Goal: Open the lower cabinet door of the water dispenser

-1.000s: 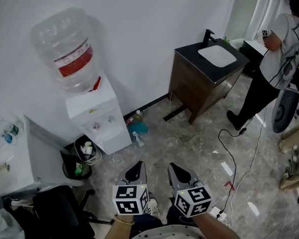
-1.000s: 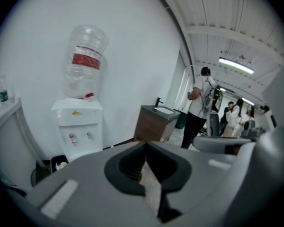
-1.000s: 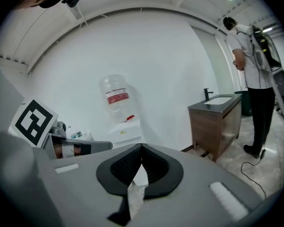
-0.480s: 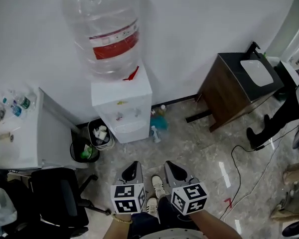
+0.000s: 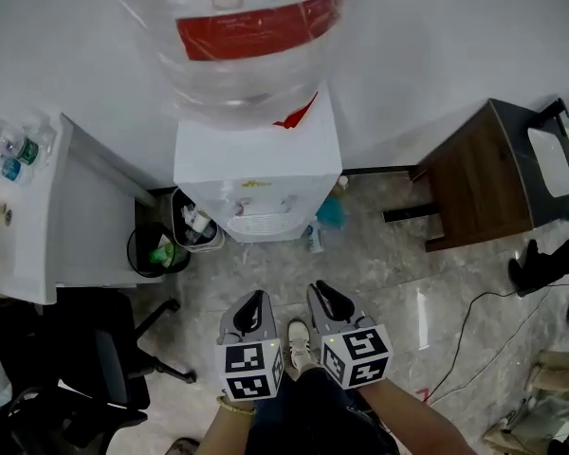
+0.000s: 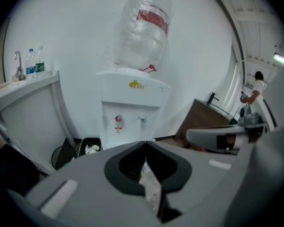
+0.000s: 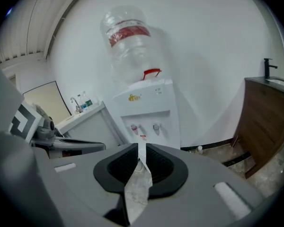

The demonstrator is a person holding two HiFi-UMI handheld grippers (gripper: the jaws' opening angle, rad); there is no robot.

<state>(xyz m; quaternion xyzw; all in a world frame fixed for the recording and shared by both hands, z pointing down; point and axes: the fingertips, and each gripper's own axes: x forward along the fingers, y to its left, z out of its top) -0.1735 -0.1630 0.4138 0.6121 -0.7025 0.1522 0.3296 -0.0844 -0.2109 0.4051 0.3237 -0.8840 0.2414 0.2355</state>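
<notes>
**Desk:** Where is the dispenser?

**Photographer:** The white dispenser (image 5: pixel 256 173) stands against the far wall (image 5: pixel 436 45), an upturned clear bottle (image 5: pixel 237 45) with a red label on top; its two taps face the person; the lower door is hidden behind the gripper bodies in both gripper views.

**Desk:** What is beside it?

**Photographer:** A black bin (image 5: pixel 156 249) sits just left of it, between it and a white counter (image 5: pixel 28 226); a brown vanity (image 5: pixel 488 173) stands well to the right.

**Desk:** And the grippers?

**Photographer:** Both are side by side at the near edge, over the grey floor (image 5: pixel 389 263) and a white shoe (image 5: pixel 299 335), well apart from the dispenser and pointing toward it; the left gripper (image 5: pixel 254 297) is clenched, its tips meeting on nothing; the right gripper (image 5: pixel 320 287) has its jaws opening, a thin gap between them, nothing in it.
</notes>
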